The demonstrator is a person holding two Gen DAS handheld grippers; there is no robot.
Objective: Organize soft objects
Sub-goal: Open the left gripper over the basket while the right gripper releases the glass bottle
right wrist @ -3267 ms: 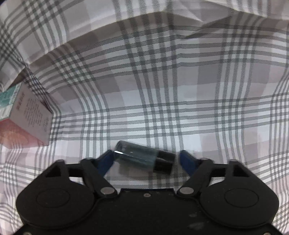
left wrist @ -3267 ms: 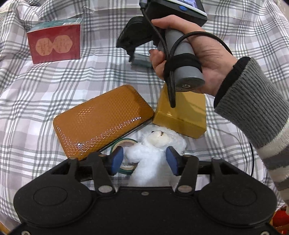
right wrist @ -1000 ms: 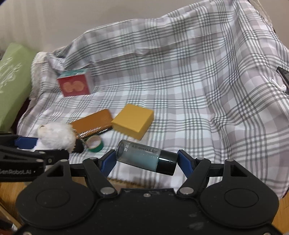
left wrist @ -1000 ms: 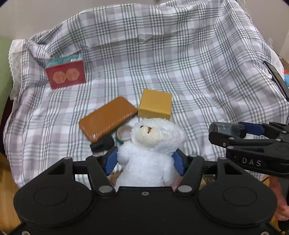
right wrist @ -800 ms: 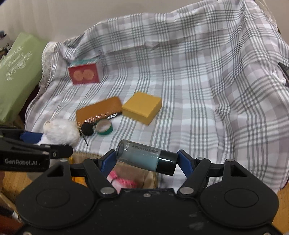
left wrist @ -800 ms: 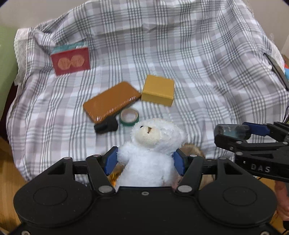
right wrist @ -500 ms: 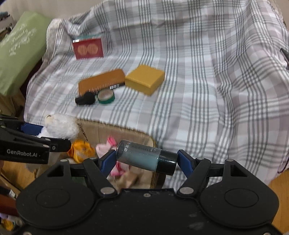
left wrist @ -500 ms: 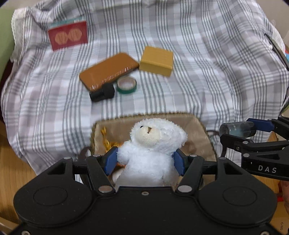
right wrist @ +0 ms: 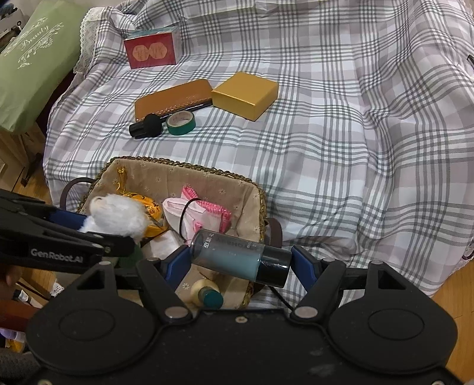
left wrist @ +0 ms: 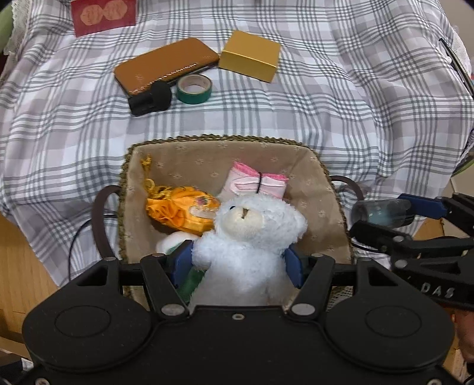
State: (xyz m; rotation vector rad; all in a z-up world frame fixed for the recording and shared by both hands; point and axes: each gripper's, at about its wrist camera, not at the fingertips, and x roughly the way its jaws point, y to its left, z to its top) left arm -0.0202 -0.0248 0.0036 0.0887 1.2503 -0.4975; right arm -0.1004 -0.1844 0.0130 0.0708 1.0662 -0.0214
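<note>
A white plush bear (left wrist: 246, 237) is clamped between the blue pads of my left gripper (left wrist: 237, 263), hanging over a fabric-lined basket (left wrist: 207, 142). From the right wrist view the bear (right wrist: 115, 216) shows at the left, above the same basket (right wrist: 183, 165). My right gripper (right wrist: 240, 262) is shut on a teal bottle (right wrist: 234, 257) with a dark cap, held sideways over the basket's near right part. The bottle (left wrist: 382, 211) also shows at the right of the left wrist view. Inside the basket lie an orange pouch (left wrist: 180, 211) and a pink-and-white cloth bundle (left wrist: 254, 183).
On the plaid cloth (left wrist: 326, 118) beyond the basket sit a brown case (left wrist: 166, 65), a yellow box (left wrist: 251, 54), a green tape roll (left wrist: 194, 88), a black cylinder (left wrist: 149, 99) and a red box (left wrist: 103, 14). A green bag (right wrist: 32, 59) stands at far left. Wooden floor (left wrist: 17, 266) lies below.
Both grippers have dropped and tipped downward from over the cloth to above the basket, which has come into view beneath them. The bear and bottle stay clamped.
</note>
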